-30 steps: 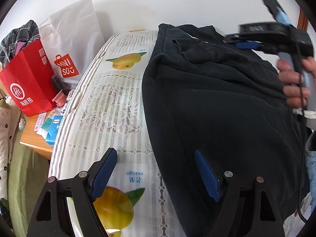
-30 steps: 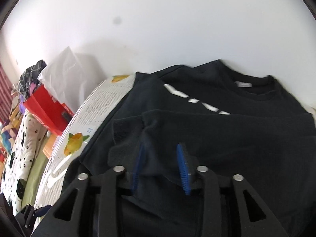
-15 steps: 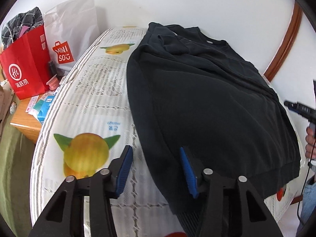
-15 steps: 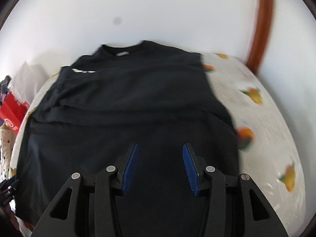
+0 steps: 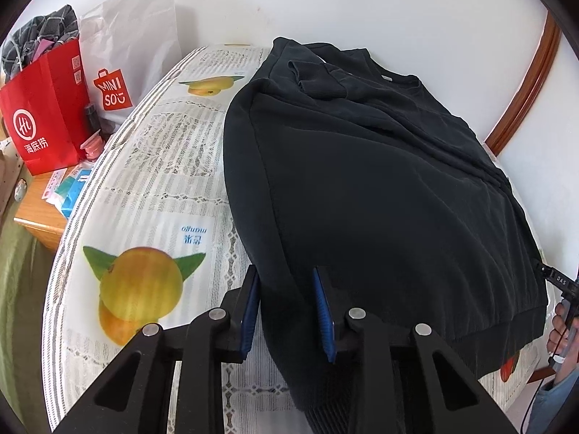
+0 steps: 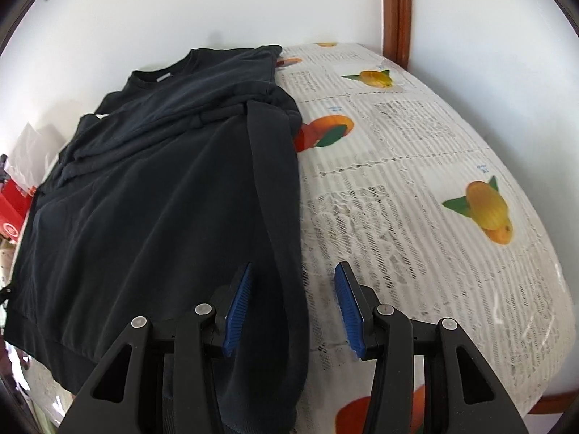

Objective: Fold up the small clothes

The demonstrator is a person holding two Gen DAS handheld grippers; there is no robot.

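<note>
A black sweatshirt (image 5: pixel 380 188) lies flat on a white lace tablecloth (image 5: pixel 152 188) printed with fruit, its sleeves folded in over the body. My left gripper (image 5: pixel 286 313) sits low at the garment's near left edge. Its jaws are closing with that edge between the blue pads, and the cloth is not visibly pinched. My right gripper (image 6: pixel 293 311) straddles the right edge of the sweatshirt (image 6: pixel 152 209). The folded sleeve (image 6: pixel 275 188) runs between its open jaws, and the right pad (image 6: pixel 349 313) is over bare tablecloth.
A red paper bag (image 5: pixel 43 108) and a white shopping bag (image 5: pixel 126 50) stand at the far left by a wooden side table (image 5: pixel 39 217) with small items. A white wall runs behind, with a brown wooden frame (image 6: pixel 396 11). A person's hand (image 5: pixel 559 329) shows at the right edge.
My left jaws have narrowed around the sweatshirt's left edge. My right gripper has swept from the far folded sleeve across the garment to its right edge.
</note>
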